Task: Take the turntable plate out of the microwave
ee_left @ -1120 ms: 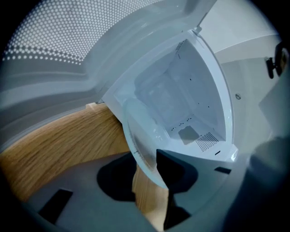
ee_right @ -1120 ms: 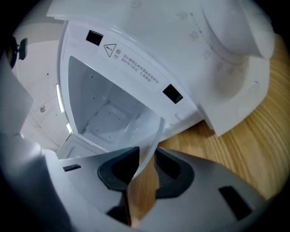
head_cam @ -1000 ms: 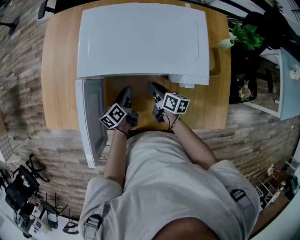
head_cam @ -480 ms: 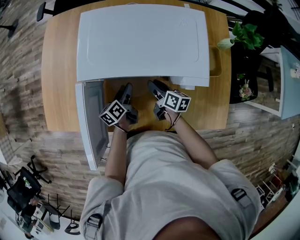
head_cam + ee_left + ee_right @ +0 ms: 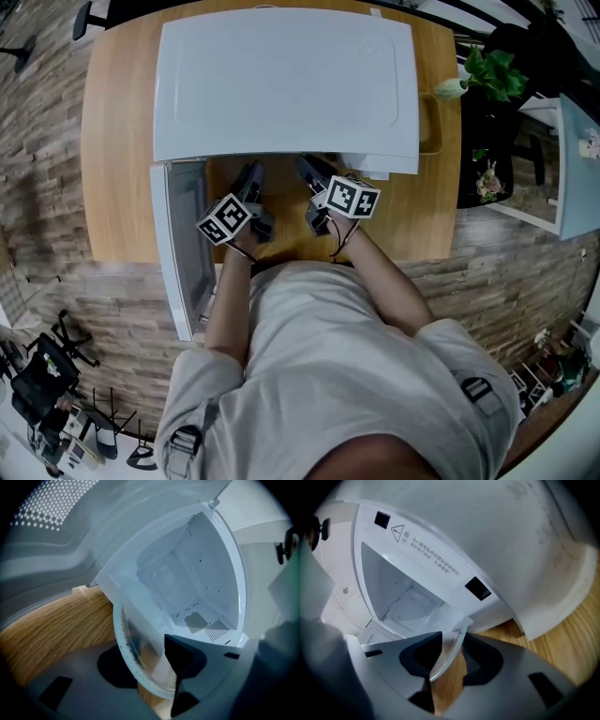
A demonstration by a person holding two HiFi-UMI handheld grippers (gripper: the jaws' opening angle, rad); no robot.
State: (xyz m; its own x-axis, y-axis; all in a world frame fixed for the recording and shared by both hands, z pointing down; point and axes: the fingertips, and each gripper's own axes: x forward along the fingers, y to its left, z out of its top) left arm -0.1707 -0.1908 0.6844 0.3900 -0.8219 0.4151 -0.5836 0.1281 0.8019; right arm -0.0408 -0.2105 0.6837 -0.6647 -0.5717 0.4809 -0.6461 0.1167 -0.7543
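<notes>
A white microwave (image 5: pixel 281 84) stands on the wooden table (image 5: pixel 117 187) with its door (image 5: pixel 183 244) swung open to the left. Both grippers reach side by side into its opening. The clear glass turntable plate (image 5: pixel 136 630) juts out over the cavity's front lip. Its rim lies between the jaws of my left gripper (image 5: pixel 150 662), which are closing with a gap still showing. My right gripper (image 5: pixel 457 656) has the plate's other edge (image 5: pixel 451 637) between its closing jaws; the rim leans on the left pad and wood shows beside the right one. In the head view the left gripper (image 5: pixel 251 173) and right gripper (image 5: pixel 309 169) hide the plate.
The white cavity (image 5: pixel 187 573) behind the plate holds nothing else. The open door flanks my left gripper closely. A potted plant (image 5: pixel 492 70) stands off the table's right edge. A strip of bare wood lies between the microwave and the table's front edge.
My left gripper has edged a little toward the microwave opening. The right gripper has stayed about where it was.
</notes>
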